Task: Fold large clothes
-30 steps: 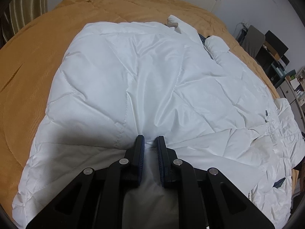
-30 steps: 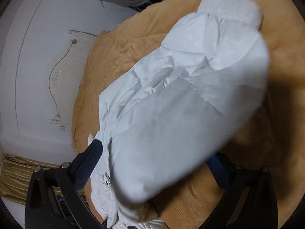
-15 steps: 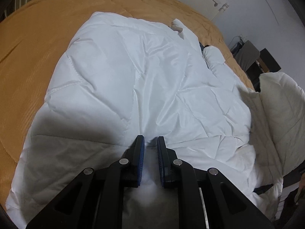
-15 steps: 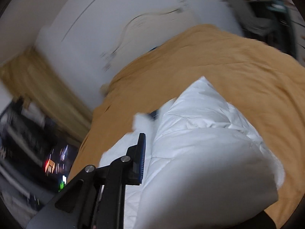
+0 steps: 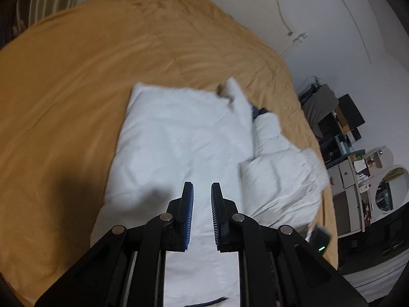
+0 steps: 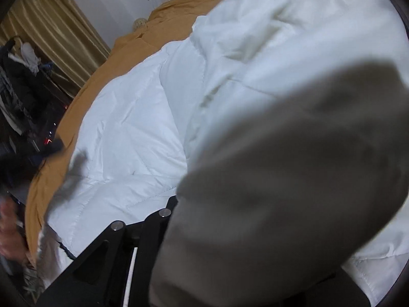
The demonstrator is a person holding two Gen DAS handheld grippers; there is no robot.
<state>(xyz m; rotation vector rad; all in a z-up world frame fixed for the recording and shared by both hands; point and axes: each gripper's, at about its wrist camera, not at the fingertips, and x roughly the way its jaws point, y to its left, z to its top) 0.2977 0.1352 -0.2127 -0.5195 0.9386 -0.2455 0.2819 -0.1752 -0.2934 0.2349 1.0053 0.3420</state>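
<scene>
A white quilted puffer jacket (image 5: 179,138) lies on the orange bedspread (image 5: 76,81). One sleeve (image 5: 283,179) is laid across its right side. My left gripper (image 5: 202,199) hovers above the jacket's near end, its jaws slightly apart with nothing between them. In the right wrist view the jacket body (image 6: 133,117) spreads to the left. A bulky fold of the sleeve (image 6: 281,192) fills the front and hides my right gripper's fingertips; only its left arm shows.
The bedspread's right edge (image 5: 317,138) drops off toward shelves and cabinets (image 5: 345,153) by the white wall. Gold curtains (image 6: 51,33) and dark clutter (image 6: 18,81) stand beyond the bed's other side.
My left gripper has let go of the jacket and risen away from it. My right gripper has carried the sleeve over the jacket body, and the sleeve now lies across the jacket's right side.
</scene>
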